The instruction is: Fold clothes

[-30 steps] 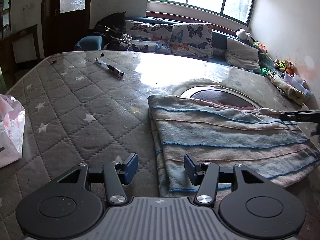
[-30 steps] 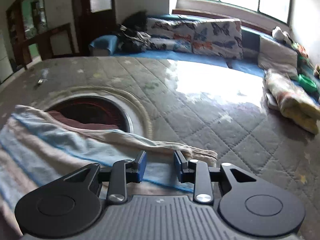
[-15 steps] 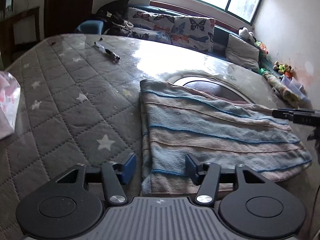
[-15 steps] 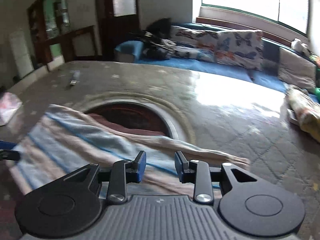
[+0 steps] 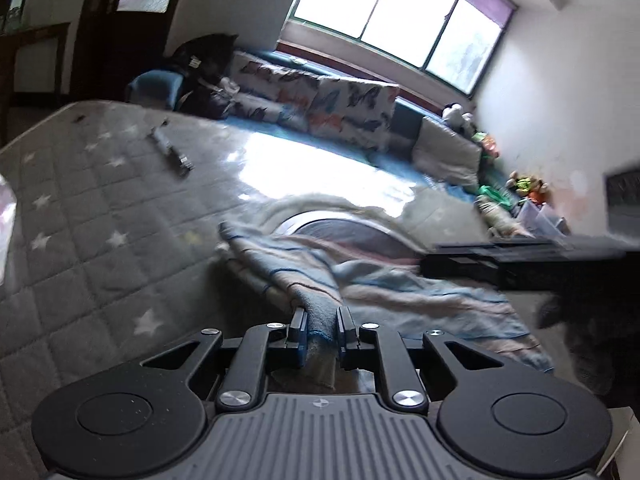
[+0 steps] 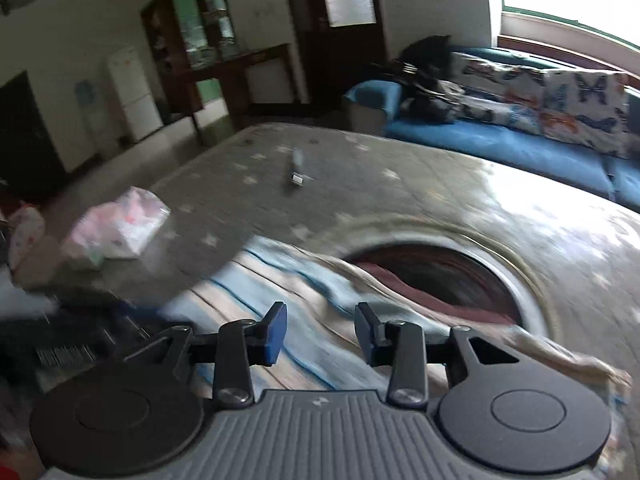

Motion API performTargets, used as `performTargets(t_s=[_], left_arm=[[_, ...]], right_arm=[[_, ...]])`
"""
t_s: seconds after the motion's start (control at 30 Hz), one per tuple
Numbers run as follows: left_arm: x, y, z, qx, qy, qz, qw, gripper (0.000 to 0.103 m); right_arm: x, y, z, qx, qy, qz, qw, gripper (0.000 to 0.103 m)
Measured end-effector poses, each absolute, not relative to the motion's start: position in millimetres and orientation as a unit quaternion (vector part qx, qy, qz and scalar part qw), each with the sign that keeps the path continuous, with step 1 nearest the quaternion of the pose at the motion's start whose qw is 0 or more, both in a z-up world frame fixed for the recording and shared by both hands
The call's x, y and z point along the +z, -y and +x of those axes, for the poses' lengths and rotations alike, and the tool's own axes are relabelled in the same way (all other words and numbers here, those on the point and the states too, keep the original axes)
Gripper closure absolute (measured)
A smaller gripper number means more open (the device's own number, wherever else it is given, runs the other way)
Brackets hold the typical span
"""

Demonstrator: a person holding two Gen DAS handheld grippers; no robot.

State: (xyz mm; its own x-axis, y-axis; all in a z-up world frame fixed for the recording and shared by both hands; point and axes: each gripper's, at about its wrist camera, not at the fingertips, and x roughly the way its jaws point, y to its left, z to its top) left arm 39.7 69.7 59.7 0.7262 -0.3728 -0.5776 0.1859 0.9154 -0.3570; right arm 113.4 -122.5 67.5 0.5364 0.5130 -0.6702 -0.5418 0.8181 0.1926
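A blue, pink and cream striped cloth (image 5: 400, 292) lies on a grey quilted mattress (image 5: 92, 216), partly over a round dark red patch (image 6: 436, 276). My left gripper (image 5: 322, 326) is shut on the cloth's near edge, and a fold of it rises between the fingers. My right gripper (image 6: 322, 330) is open and empty, hovering above the cloth (image 6: 280, 292). The right gripper's body shows as a dark blur (image 5: 520, 264) at the right of the left wrist view.
A dark pen-like object (image 5: 172, 152) lies on the far left of the mattress. A white and pink plastic bag (image 6: 116, 232) sits near the mattress edge. A blue sofa with butterfly cushions (image 6: 560, 96) and toys stands behind, under the window.
My left gripper has closed on the cloth's near edge and lifted it, bunching the cloth. My right gripper has swung left across the cloth and opened wider.
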Motion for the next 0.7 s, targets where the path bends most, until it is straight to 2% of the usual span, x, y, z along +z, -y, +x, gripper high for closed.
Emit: performTargets(t_s=[0.1,0.3,0.47,0.7], left_arm=[[61.5,-58.6,39.4,-0.16,-0.329,-0.146,0.919,0.088],[58.6,-37.7,34.1,-0.157,-0.314,-0.145,0.925,0.088],[51.3,-22.2,25.7,-0.139,-0.301,-0.141,0.933,0.088],[40.0,2.3,24.5,-0.142,-0.308,-0.123,0.933,0.088]], right_arm=[[70.3,96.3,121.3,0.321,-0.386,-0.046,0.864,0.056],[58.3,43.0,131.5,0.342,-0.422,-0.15,0.826,0.051],[47.9,0.1,139.5,0.354,-0.448,-0.234,0.787,0.051],[28.9,-12.7,133.3,0.327,-0.464,-0.312,0.762,0.051]])
